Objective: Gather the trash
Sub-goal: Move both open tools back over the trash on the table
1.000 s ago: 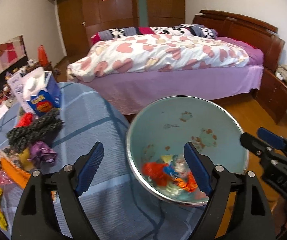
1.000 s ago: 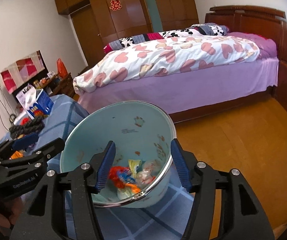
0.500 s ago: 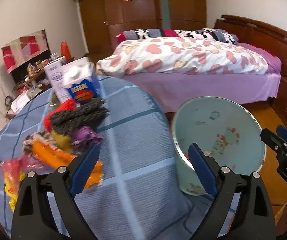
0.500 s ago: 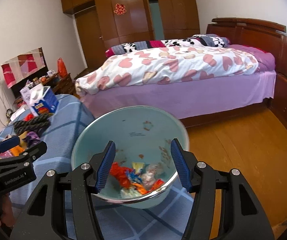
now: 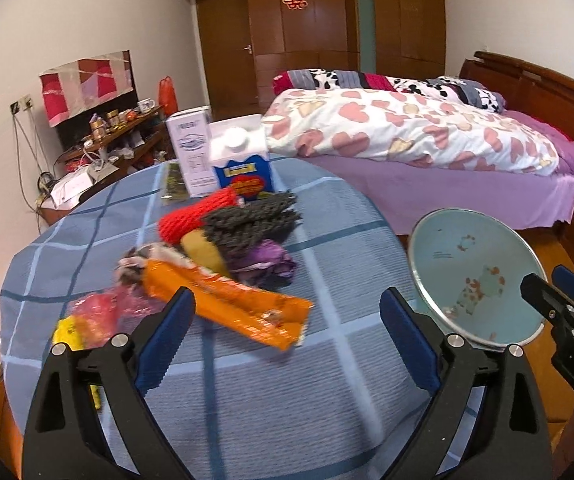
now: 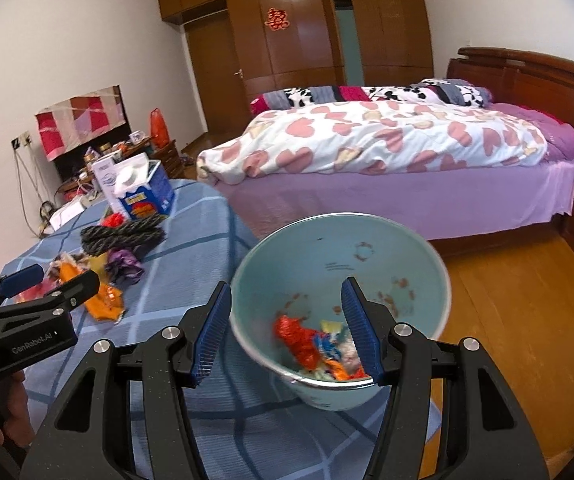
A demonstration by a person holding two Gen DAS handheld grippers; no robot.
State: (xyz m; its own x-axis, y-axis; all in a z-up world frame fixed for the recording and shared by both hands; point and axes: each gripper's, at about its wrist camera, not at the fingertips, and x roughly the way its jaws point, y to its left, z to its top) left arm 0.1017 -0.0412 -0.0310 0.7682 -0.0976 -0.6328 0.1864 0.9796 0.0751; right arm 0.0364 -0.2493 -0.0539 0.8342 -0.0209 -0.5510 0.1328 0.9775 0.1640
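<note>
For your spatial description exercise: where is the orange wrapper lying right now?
In the left wrist view the orange wrapper lies on the blue checked tablecloth, front of the trash pile, left of the bin, beside the purple wrapper.

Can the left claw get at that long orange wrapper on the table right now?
Probably yes. The left claw is empty, its jaws opening wide, with the orange wrapper lying flat just ahead of its tips. Nothing sits between them; the bin held by the right claw stays off to the side.
</note>
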